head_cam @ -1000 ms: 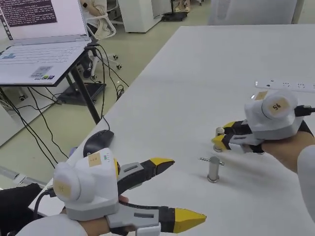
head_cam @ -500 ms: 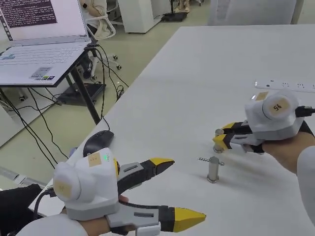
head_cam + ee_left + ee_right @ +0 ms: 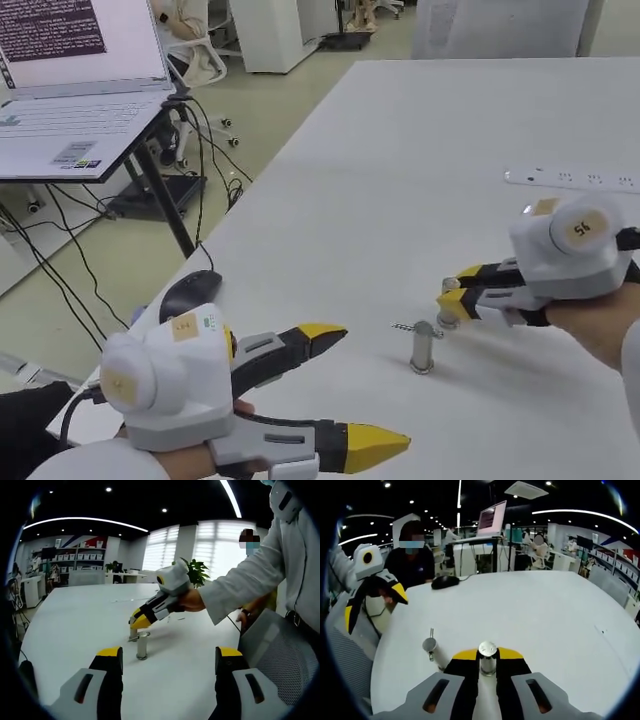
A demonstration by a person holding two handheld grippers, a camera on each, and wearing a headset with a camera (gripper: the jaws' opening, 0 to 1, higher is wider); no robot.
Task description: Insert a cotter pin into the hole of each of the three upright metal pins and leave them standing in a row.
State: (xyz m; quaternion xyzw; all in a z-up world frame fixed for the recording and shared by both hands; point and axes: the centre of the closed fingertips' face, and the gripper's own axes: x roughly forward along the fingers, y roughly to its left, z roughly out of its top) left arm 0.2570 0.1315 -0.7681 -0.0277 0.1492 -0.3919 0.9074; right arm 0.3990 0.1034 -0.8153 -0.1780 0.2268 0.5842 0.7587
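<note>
An upright metal pin (image 3: 422, 349) stands on the white table (image 3: 400, 150) with a cotter pin (image 3: 404, 326) sticking out of its top to the left. It is also the metal pin (image 3: 143, 646) and the metal pin (image 3: 430, 645) in the gripper views. Just behind it, my right gripper (image 3: 453, 297) is shut on a second metal pin (image 3: 447, 319), held upright with its base at or near the table; the jaws clamp this second pin (image 3: 488, 656) on both sides. My left gripper (image 3: 360, 392) is open and empty at the near left.
A laptop (image 3: 70, 100) sits on a stand to the left, off the table. A black mouse (image 3: 190, 292) lies near the table's left corner. A white power strip (image 3: 570, 180) lies at the far right.
My right gripper has brought its held pin down and closer to the standing pin. My left gripper has stayed put. The head camera has shifted a little.
</note>
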